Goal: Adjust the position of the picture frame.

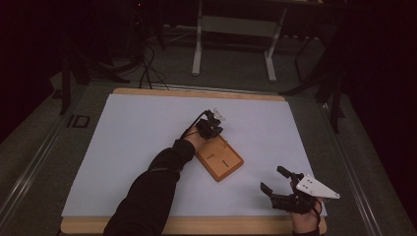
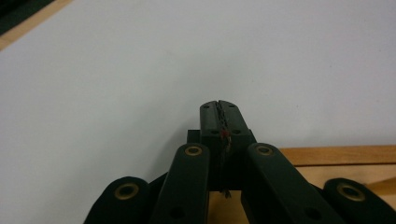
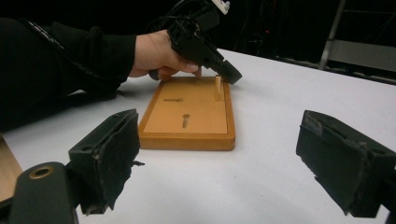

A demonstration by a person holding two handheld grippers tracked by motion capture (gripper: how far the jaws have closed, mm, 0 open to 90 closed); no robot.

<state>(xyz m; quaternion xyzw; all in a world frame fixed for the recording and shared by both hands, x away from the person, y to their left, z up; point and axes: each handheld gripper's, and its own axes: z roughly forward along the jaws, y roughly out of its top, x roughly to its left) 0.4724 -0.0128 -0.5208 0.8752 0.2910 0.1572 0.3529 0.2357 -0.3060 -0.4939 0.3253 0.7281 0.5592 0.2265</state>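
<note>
A small wooden board lies on the white sheet near the table's middle. It has two cut slots and a short wooden peg standing upright at its far end. My left gripper is shut, with nothing visible between its pads. It hovers over the board's far end with its tip just above the peg's top; whether they touch I cannot tell. A corner of the board lies under its jaws. My right gripper stands open and empty at the front right, aimed at the board.
The white sheet covers most of the wooden tabletop. Beyond the far edge stand metal frame legs and cables on a dark floor. The person's dark sleeve reaches in from the bottom.
</note>
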